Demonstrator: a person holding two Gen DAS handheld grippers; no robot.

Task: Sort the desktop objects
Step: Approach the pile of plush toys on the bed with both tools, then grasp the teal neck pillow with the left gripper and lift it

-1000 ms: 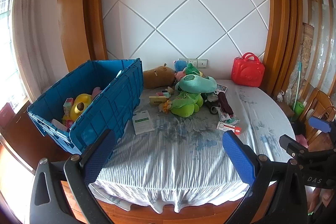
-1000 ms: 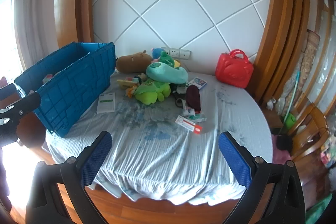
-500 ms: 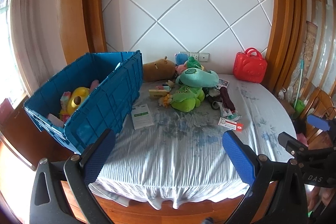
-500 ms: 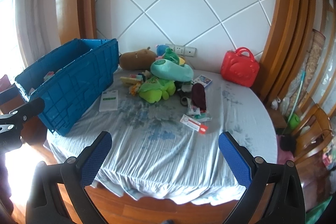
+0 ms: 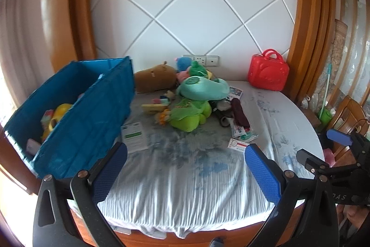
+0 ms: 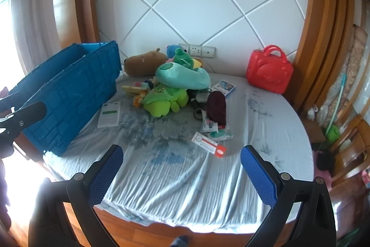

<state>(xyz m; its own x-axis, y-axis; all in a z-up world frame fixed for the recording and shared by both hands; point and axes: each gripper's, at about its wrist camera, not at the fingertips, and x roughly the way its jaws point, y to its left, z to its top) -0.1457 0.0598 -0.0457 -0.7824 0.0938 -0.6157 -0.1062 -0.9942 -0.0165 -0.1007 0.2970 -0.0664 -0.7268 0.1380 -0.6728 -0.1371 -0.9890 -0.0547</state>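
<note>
A pile of plush toys lies at the back of the cloth-covered table: a green plush [image 5: 189, 112] [image 6: 161, 101], a teal plush [image 5: 203, 87] on top of it, and a brown plush [image 5: 155, 78] behind. A dark maroon pouch [image 6: 216, 108], cards [image 6: 208, 142] and a white-green leaflet [image 5: 134, 136] lie around them. The blue crate [image 5: 87, 112] [image 6: 69, 94] on the left holds a yellow toy [image 5: 57, 115]. My left gripper [image 5: 186, 171] and my right gripper [image 6: 182, 174] hover open over the table's near edge, both empty.
A red toy case [image 5: 268, 73] [image 6: 268, 71] stands at the back right by the wall. Wooden chairs [image 6: 346, 154] stand off the table's right side. The light blue tablecloth [image 6: 173, 177] is bare between the grippers and the pile.
Both views have drifted slightly, with the pile shifting a little left in frame. Both grippers stay open and nothing on the table has moved.
</note>
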